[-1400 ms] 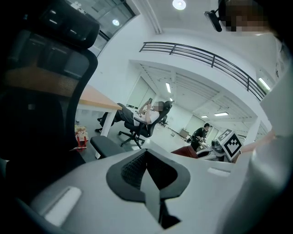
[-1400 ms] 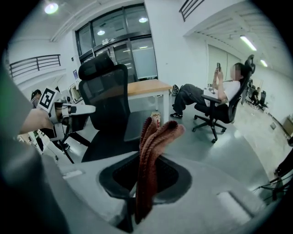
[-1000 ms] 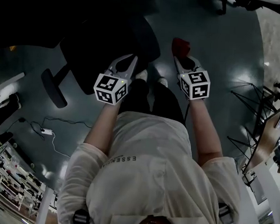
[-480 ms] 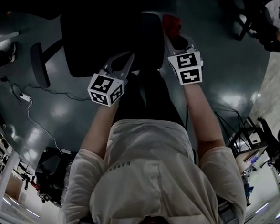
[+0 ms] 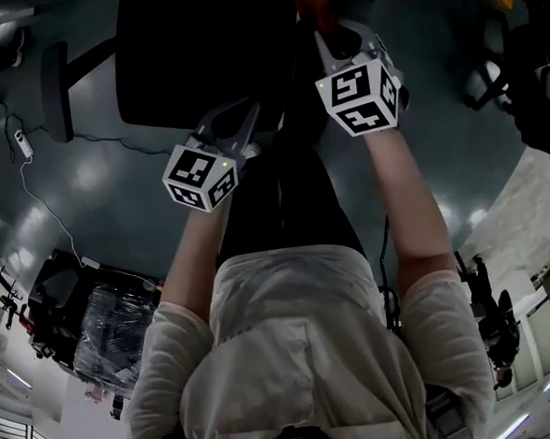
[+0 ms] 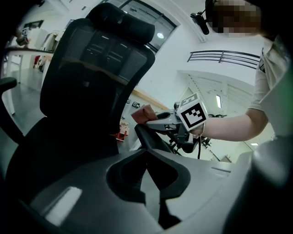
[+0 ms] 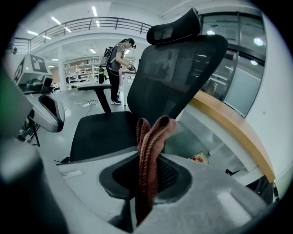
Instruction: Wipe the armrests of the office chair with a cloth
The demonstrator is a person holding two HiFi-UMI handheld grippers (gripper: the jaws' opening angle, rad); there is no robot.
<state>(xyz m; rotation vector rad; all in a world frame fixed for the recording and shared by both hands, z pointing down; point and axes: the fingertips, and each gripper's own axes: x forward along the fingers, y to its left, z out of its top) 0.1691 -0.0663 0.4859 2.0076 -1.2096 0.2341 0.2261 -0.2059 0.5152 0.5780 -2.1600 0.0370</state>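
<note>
Pinching a reddish-brown knitted cloth (image 7: 149,146), the right gripper (image 6: 153,121) is hovering over a black plastic armrest (image 6: 149,139); the left gripper (image 6: 147,176) is sitting pressed together, empty.

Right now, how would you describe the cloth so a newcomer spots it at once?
Find the black mesh-back office chair. Just in front of it, the right gripper pinches the cloth between its jaws. It is a reddish-brown ribbed fold standing upright, unlike the black chair and grey gripper around it.

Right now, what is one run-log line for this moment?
left gripper: shut, empty | right gripper: shut on cloth | cloth: at chair armrest
</note>
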